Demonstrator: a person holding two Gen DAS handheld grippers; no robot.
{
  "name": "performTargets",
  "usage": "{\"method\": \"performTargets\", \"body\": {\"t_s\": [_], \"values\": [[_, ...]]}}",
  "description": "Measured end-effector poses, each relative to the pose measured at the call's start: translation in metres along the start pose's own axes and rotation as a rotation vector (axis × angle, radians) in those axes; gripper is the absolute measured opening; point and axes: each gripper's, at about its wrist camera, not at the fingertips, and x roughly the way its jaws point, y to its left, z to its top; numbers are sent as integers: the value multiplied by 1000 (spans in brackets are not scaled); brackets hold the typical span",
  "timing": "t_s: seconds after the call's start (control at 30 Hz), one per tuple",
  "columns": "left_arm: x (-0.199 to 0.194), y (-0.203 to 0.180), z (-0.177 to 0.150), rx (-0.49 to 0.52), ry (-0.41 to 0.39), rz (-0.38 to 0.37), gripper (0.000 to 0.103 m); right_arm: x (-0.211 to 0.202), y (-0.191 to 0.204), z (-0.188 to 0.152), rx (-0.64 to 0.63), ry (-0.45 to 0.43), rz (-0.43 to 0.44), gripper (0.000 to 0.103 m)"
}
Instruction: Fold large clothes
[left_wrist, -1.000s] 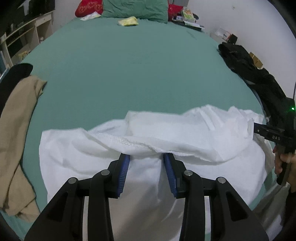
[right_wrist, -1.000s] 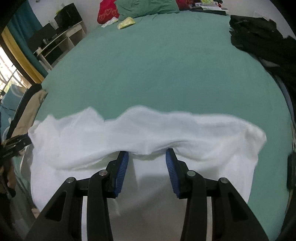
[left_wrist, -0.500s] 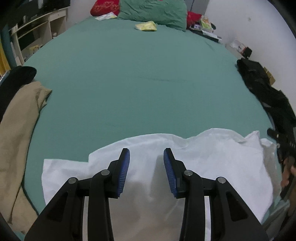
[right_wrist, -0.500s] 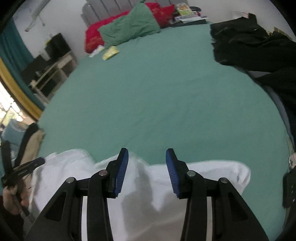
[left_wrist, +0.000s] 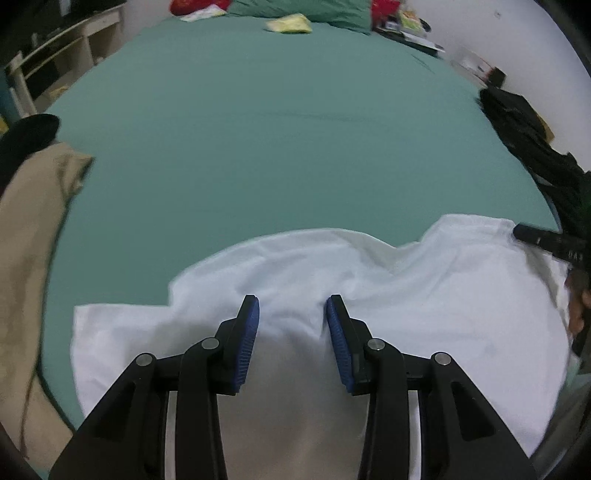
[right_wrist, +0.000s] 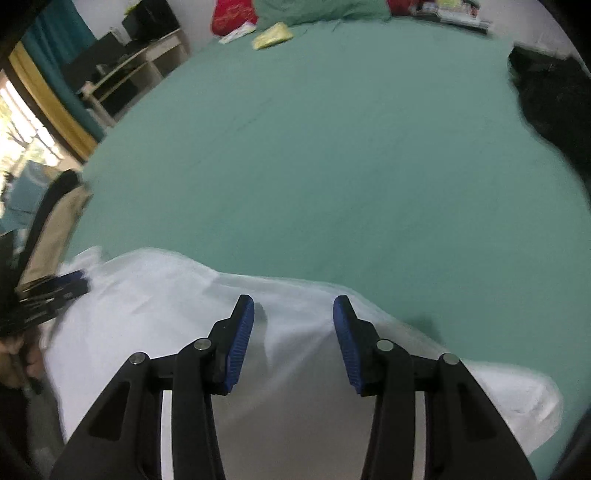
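Now released, white garment (left_wrist: 369, 295) lying flatter on green bed (left_wrist: 277, 147), left tool (left_wrist: 293, 314) and right tool (right_wrist: 293, 314) both agape, empty

Bare green sheet (left_wrist: 288, 147) beyond white garment (left_wrist: 424, 295), tan clothes (left_wrist: 26, 258) left, black clothes (left_wrist: 532, 147) right

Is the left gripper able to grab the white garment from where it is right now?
Probably yes. The left gripper is open right over the white garment, with nothing lying between its fingers and the cloth on the bed.
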Motion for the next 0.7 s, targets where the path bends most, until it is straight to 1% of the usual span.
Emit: {"method": "performTargets", "body": {"t_s": [0.07,0.1,0.17,0.23,0.3,0.33,0.4,0.43,0.5,0.53,0.6,0.63,0.67,0.7], "values": [[-5,14,3,-22,-24,71,41,-8,-6,8,-28,-60,-138,45],[-9,16,3,-35,-35,92,41,-15,-9,9,-32,-95,-173,45],[-20,36,4,-92,-59,128,41,-38,-18,5,-18,-169,-193,45],[-31,47,2,-120,-73,141,41,-57,-26,-4,-4,-196,-227,45],[-46,57,-6,-138,-80,146,41,-74,-35,-24,54,-209,-249,46],[-52,61,-12,-151,-79,146,41,-82,-44,-37,104,-203,-246,48],[-63,66,-28,-184,-72,137,41,-93,-62,-68,220,-174,-215,50],[-71,70,-41,-208,-75,144,42,-99,-70,-85,274,-165,-193,50],[-81,81,-63,-249,-72,143,51,-105,-83,-121,362,-135,-152,51],[-85,85,-76,-270,-64,137,52,-106,-90,-133,393,-107,-133,51],[-90,93,-97,-306,-45,133,54,-102,-88,-157,433,-69,-86,51],[-90,98,-108,-305,-34,125,54,-102,-82,-167,433,-68,-70,51],[-88,97,-116,-292,-17,113,53,-104,-80,-170,412,-86,-85,51],[-82,96,-121,-279,4,114,53,-105,-77,-170,388,-88,-100,41]]}}
